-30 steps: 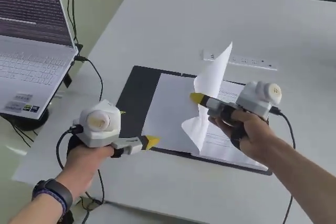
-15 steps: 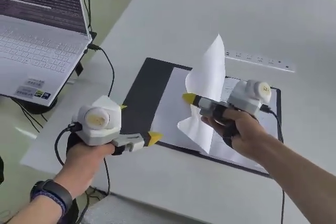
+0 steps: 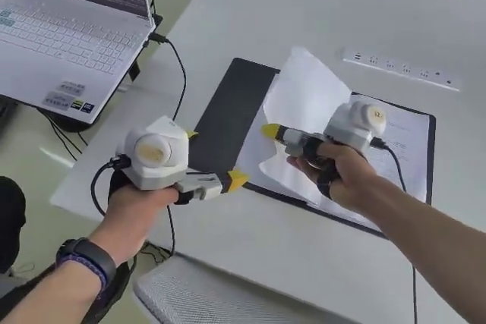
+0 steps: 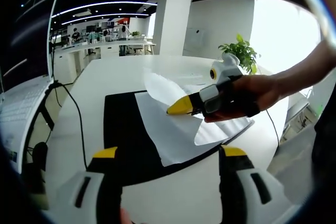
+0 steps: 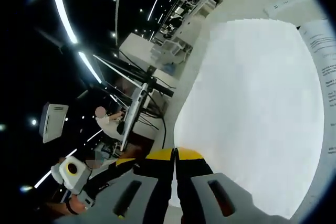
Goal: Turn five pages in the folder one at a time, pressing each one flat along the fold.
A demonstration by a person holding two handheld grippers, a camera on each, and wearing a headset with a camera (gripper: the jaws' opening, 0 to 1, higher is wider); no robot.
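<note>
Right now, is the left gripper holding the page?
No, the left gripper has its jaws open with nothing between them, while the right gripper pinches the page.

The white worktop (image 3: 342, 5) carried an open folder (image 3: 228, 111) near its front edge, with a power strip (image 3: 400, 70) farther back.

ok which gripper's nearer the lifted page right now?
Right. The right gripper is shut on the lifted page above the folder. The left gripper is open, near the folder's black left cover, apart from the page.
</note>
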